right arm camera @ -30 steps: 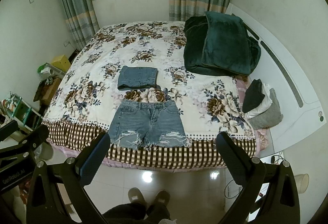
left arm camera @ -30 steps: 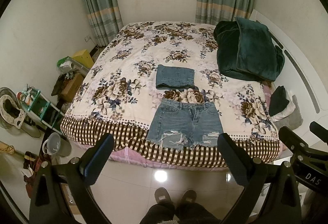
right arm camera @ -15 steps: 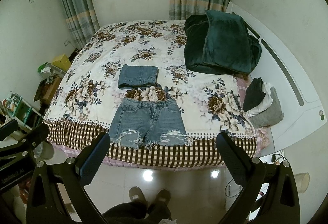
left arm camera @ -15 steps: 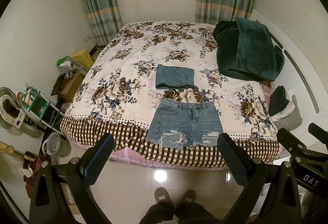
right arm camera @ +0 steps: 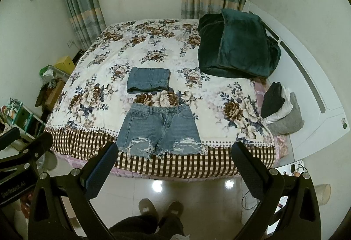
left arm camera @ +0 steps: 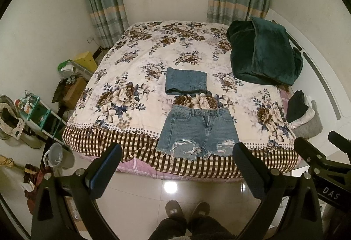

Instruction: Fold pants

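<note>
A pair of ripped blue denim shorts (left arm camera: 197, 130) lies flat at the near edge of the floral bed, waistband away from me; it also shows in the right wrist view (right arm camera: 159, 130). A folded pair of jeans (left arm camera: 186, 80) lies just beyond it, also seen in the right wrist view (right arm camera: 149, 79). My left gripper (left arm camera: 176, 163) is open and empty, held above the floor short of the bed. My right gripper (right arm camera: 174, 163) is open and empty at the same distance. Each gripper shows at the edge of the other's view.
A dark green blanket (left arm camera: 265, 55) is heaped at the bed's far right. A small pile of black, white and grey clothes (left arm camera: 302, 112) sits at the right edge by the white headboard (right arm camera: 311, 77). Clutter, a shelf and a bucket (left arm camera: 57, 156) stand on the left floor. My slippers (left arm camera: 186, 211) stand on the tiles.
Both grippers have drifted slightly; the bed and shorts sit a little lower and nearer in the views. Nothing was grasped or moved.
</note>
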`<state>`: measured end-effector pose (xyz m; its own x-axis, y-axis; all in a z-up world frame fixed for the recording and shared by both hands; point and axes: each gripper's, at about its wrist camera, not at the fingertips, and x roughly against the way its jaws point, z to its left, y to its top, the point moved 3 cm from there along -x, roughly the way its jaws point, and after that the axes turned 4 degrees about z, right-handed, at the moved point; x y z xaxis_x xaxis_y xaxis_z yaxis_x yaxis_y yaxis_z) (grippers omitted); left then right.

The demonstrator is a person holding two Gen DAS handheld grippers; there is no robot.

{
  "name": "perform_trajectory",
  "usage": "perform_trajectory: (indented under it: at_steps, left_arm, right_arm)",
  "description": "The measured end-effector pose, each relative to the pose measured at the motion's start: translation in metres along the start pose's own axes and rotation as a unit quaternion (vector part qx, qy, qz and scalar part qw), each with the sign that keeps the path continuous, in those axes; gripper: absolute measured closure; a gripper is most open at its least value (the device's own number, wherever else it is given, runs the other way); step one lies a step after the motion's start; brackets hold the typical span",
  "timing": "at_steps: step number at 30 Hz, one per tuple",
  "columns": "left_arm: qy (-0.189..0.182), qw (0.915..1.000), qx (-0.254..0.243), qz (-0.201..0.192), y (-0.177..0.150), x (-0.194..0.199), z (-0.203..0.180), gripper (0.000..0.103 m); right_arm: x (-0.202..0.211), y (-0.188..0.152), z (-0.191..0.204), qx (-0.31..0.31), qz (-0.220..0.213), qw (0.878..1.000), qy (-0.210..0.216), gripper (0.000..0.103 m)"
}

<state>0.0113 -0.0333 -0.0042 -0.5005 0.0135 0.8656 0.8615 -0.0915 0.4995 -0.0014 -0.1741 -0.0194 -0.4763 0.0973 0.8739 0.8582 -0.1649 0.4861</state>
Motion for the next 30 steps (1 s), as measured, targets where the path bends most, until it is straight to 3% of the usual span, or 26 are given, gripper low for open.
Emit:
perform_trajectory:
  at_steps: [8,15,22,26,30]
  left_arm:
    - [-0.005,0.9999,0.010,-0.004,0.015,-0.034,0.020,0.000]
    - [0.042,0.9989,0.017,-0.012,0.036,-0.099,0.014,0.000]
    - [0.093,0.9935,0.057,0.032,0.051,-0.192,-0.022,0.000]
    - [0.128,0.9845,0.088,0.082,0.047,-0.269,-0.069,0.000]
    - [0.138,0.9763,0.101,0.132,0.022,-0.362,-0.132,0.000]
  right_arm:
    - [-0.036,0.007,0.008,-0.007,0.010,1.000,-0.020,0.000]
    - [-0.132,0.048,-0.033,-0.039,0.046,0.998,0.016,0.000]
    - [-0.278,0.101,-0.104,-0.029,0.116,0.990,0.080,0.000]
    - [-0.381,0.125,-0.146,-0.003,0.170,0.979,0.114,0.000]
    - [-0.487,0.129,-0.189,0.001,0.230,0.962,0.151,0.000]
